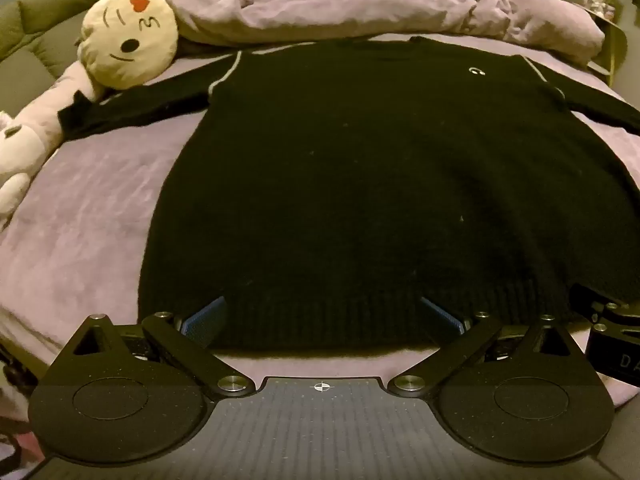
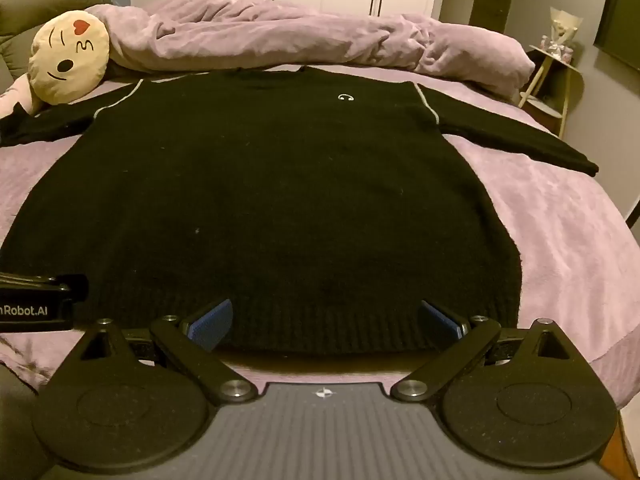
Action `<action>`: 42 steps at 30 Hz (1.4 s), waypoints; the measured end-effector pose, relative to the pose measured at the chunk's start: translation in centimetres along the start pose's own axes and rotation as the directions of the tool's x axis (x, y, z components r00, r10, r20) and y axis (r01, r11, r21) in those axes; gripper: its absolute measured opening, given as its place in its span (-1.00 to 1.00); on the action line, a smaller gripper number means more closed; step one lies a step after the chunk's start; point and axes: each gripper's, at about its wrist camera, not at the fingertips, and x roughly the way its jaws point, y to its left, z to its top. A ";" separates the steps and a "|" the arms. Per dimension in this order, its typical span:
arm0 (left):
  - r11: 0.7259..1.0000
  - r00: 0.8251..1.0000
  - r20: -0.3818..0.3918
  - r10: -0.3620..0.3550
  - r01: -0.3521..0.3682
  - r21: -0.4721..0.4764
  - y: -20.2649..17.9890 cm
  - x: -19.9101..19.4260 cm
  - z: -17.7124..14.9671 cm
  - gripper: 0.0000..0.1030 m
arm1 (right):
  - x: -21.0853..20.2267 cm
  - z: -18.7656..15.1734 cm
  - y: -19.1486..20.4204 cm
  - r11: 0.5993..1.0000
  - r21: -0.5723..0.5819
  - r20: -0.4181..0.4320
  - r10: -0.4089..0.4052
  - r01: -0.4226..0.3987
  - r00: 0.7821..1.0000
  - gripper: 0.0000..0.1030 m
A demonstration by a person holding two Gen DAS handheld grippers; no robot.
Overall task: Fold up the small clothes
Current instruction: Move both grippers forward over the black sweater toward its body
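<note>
garment: black sweater [image 1: 360, 184] lies flat, front up, on the bed [image 1: 80, 216]; both sleeves spread out to the sides, ribbed hem nearest the cameras.
left gripper [image 1: 322, 316]: jaws stand wide apart over the left part of the hem; blue pads either side of the knit, nothing pinched.
right gripper [image 2: 325, 318]: jaws likewise wide apart over the right part of the hem, holding nothing.
surroundings: rumpled lilac duvet [image 2: 300, 36] bunched beyond the neckline; round face cushion [image 1: 128, 40] beside the left sleeve, near its cuff.
progress: no fold visible yet; the garment looks only laid out and smoothed.
remaining: by this reading all of it — sleeves in, body folded over.
likely step: both grippers appear poised to take the hem, though contact cannot be confirmed.
</note>
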 end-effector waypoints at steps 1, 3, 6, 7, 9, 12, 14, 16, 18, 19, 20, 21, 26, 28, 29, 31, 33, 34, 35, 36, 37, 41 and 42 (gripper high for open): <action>1.000 1.000 -0.006 -0.003 0.003 -0.001 0.0 0.0 0.0 1.00 | 0.0 0.0 0.0 1.000 0.000 0.000 0.000 0.000 1.000 0.92; 1.000 1.000 -0.008 -0.005 0.005 0.000 0.0 0.0 0.0 1.00 | 0.0 0.0 0.0 1.000 0.001 0.000 0.001 -0.001 1.000 0.92; 1.000 1.000 -0.006 -0.002 0.002 0.007 -0.1 0.0 0.0 1.00 | 0.1 0.1 0.0 1.000 0.003 -0.002 0.005 -0.005 1.000 0.92; 1.000 1.000 -0.005 -0.001 0.001 0.009 -0.1 0.2 -0.3 1.00 | -0.2 0.1 0.1 1.000 0.003 -0.002 0.006 -0.006 1.000 0.92; 1.000 1.000 -0.006 0.000 0.000 0.008 -0.2 0.4 -0.6 1.00 | -0.2 0.1 0.1 1.000 0.003 -0.002 0.006 -0.006 1.000 0.92; 1.000 1.000 -0.009 -0.007 0.007 0.003 -0.3 0.4 -0.7 1.00 | -0.2 0.2 0.2 1.000 0.005 -0.001 0.007 -0.007 1.000 0.92; 1.000 1.000 -0.007 -0.008 0.008 0.003 -0.3 0.4 -0.8 1.00 | -0.4 0.1 0.0 1.000 0.005 0.000 0.009 -0.009 1.000 0.92; 1.000 1.000 -0.008 -0.016 0.016 0.001 0.1 0.5 -1.0 1.00 | -0.4 0.1 0.0 1.000 0.006 0.000 0.009 -0.009 1.000 0.92; 1.000 1.000 -0.010 -0.018 0.018 0.000 0.1 0.4 -1.0 1.00 | -0.4 0.2 0.0 1.000 0.007 0.000 0.011 -0.011 1.000 0.92; 1.000 1.000 -0.011 -0.019 0.019 -0.001 0.1 0.4 -1.0 1.00 | -0.2 0.1 0.0 1.000 0.008 -0.001 0.013 -0.012 1.000 0.92; 1.000 1.000 -0.013 -0.019 0.019 -0.002 0.1 0.4 -0.9 1.00 | -0.2 0.1 0.0 1.000 0.009 -0.001 0.013 -0.013 1.000 0.92; 1.000 1.000 -0.015 -0.019 0.019 -0.003 0.1 0.4 -0.9 1.00 | -0.3 0.1 0.0 1.000 0.010 -0.001 0.013 -0.013 1.000 0.92; 1.000 0.999 -0.022 -0.024 0.024 -0.002 0.1 0.4 -0.9 1.00 | -0.6 0.0 -0.1 1.000 0.014 0.000 0.018 -0.018 1.000 0.92; 1.000 0.999 -0.022 -0.025 0.025 -0.003 0.1 0.4 -0.9 1.00 | -0.5 0.0 -0.1 1.000 0.015 0.001 0.017 -0.017 1.000 0.92; 1.000 0.999 -0.022 -0.025 0.025 -0.004 0.1 0.4 -0.9 1.00 | -0.6 0.0 0.0 1.000 0.015 0.002 0.018 -0.018 1.000 0.92; 1.000 0.999 -0.024 -0.028 0.028 -0.005 0.1 0.4 -0.9 1.00 | -0.6 -0.1 0.1 1.000 0.015 0.002 0.019 -0.019 1.000 0.92; 1.000 0.999 -0.026 -0.030 0.030 -0.006 0.1 0.4 -0.9 1.00 | -0.6 -0.1 0.0 1.000 0.016 0.004 0.020 -0.020 1.000 0.92; 1.000 0.999 -0.026 -0.031 0.031 -0.007 0.1 0.4 -0.9 1.00 | -0.6 0.0 0.0 1.000 0.016 0.003 0.022 -0.022 1.000 0.92; 0.999 0.999 -0.026 -0.031 0.031 -0.007 0.1 0.3 -1.0 1.00 | -0.5 -0.1 0.0 1.000 0.017 0.003 0.022 -0.022 1.000 0.92; 0.999 0.999 -0.027 -0.032 0.032 -0.008 0.1 0.3 -0.9 1.00 | -0.5 -0.1 0.0 1.000 0.017 0.003 0.022 -0.022 1.000 0.92; 0.999 0.999 -0.027 -0.032 0.032 -0.008 0.1 0.3 -0.9 1.00 | -0.6 -0.1 0.0 1.000 0.017 0.003 0.022 -0.022 1.000 0.92; 0.999 0.999 -0.028 -0.033 0.033 -0.009 0.1 0.3 -0.9 1.00 | -0.6 0.0 -0.2 0.999 0.021 0.004 0.024 -0.024 1.000 0.92; 0.999 0.999 -0.029 -0.034 0.034 -0.009 0.2 0.3 -0.9 1.00 | -0.6 0.0 -0.2 0.999 0.021 0.005 0.025 -0.025 1.000 0.92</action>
